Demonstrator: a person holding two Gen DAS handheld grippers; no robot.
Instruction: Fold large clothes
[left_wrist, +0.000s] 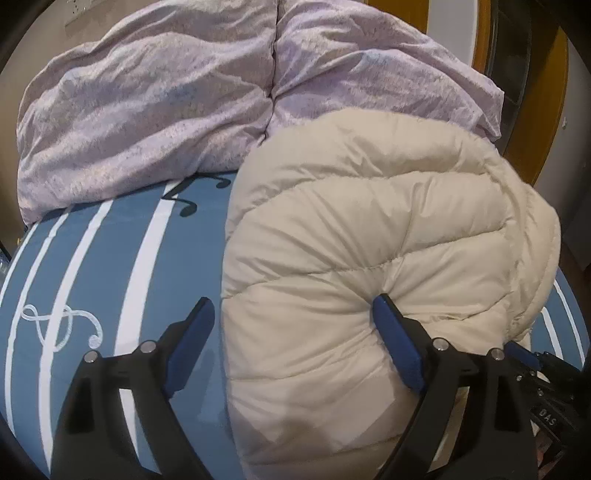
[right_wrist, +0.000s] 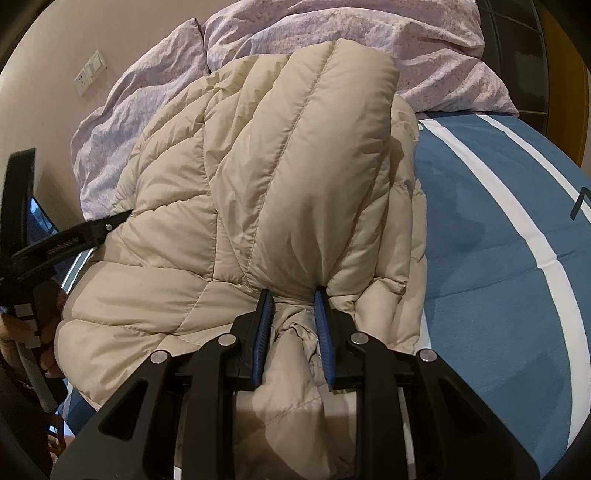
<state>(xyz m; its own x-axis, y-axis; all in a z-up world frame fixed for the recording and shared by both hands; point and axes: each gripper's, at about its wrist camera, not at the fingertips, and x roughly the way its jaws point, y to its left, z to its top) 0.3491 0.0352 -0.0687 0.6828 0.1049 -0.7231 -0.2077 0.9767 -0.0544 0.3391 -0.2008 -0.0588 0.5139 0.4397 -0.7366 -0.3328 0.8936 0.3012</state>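
Observation:
A cream quilted down jacket (left_wrist: 369, 258) lies bunched on the blue striped bed; it also fills the right wrist view (right_wrist: 258, 184). My left gripper (left_wrist: 293, 314) is open, its jaws wide apart over the jacket's near left edge, the right finger (left_wrist: 395, 339) pressing into the fabric and the left finger over the sheet. My right gripper (right_wrist: 293, 306) is shut on a gathered fold of the jacket, with a sleeve (right_wrist: 325, 129) folded over the body beyond it. The left gripper also shows at the left edge of the right wrist view (right_wrist: 122, 216).
A crumpled lilac duvet (left_wrist: 166, 110) is piled at the head of the bed, behind the jacket. The blue sheet with white stripes (right_wrist: 498, 258) spreads on the jacket's right. A wall with switches (right_wrist: 88, 74) stands at the left, wooden furniture (left_wrist: 546, 110) at the right.

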